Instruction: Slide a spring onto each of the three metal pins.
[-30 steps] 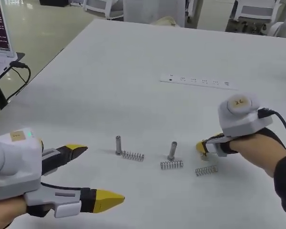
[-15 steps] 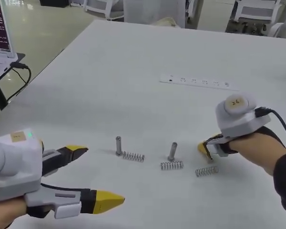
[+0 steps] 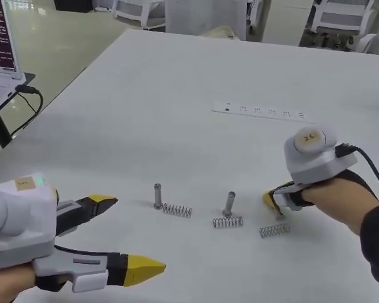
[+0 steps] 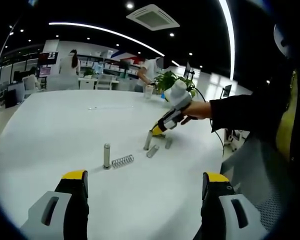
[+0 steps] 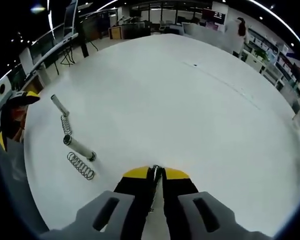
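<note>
Two metal pins stand upright on the white table (image 3: 177, 95), one on the left (image 3: 157, 196) and one in the middle (image 3: 229, 202). Three springs lie flat: one by the left pin (image 3: 177, 210), one by the middle pin (image 3: 228, 221), one further right (image 3: 274, 230). My right gripper (image 3: 272, 201) hovers just above the right spring, shut on the third pin (image 5: 154, 176), whose top sticks out between the yellow tips. My left gripper (image 3: 124, 235) is open and holds nothing, near the table's front left. In the left gripper view, its jaws frame the left pin (image 4: 107, 155) and its spring (image 4: 122, 160).
A white power strip (image 3: 262, 112) lies flat further back on the table. A laptop on a stand (image 3: 0, 44) with a black cable sits off the table's left edge. Office chairs stand beyond the far edge.
My right gripper has shifted slightly left with the pin between its jaws. The left gripper, the standing pins and the springs have stayed put; the head view has dipped a little.
</note>
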